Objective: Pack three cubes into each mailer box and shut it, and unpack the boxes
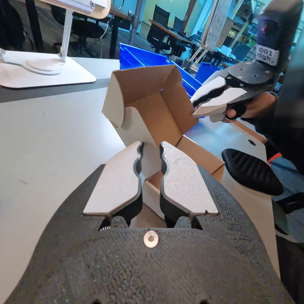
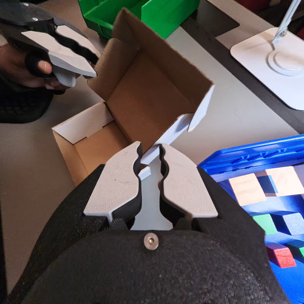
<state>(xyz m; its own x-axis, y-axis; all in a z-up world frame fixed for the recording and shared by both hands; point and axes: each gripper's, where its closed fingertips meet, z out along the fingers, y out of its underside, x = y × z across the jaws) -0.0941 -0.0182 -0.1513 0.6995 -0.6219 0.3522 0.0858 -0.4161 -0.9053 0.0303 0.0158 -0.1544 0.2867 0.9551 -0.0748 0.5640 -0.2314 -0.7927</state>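
Grey-padded jaws of both grippers are seen parted and gripping nothing. The left gripper (image 1: 151,144) is held at the mailer box (image 1: 158,118) near wall, the right gripper (image 2: 150,145) at its side flap, apparently to steady the raised lid. The box stands empty on the counter (image 1: 54,139). Cubes (image 2: 246,189) are left in the blue bin (image 2: 256,153) at four o'clock in the right wrist view.

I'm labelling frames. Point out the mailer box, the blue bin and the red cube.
mailer box (image 2: 148,102): right wrist view, inner lid.
blue bin (image 2: 246,156): right wrist view, rim.
red cube (image 2: 283,255): right wrist view, top face.
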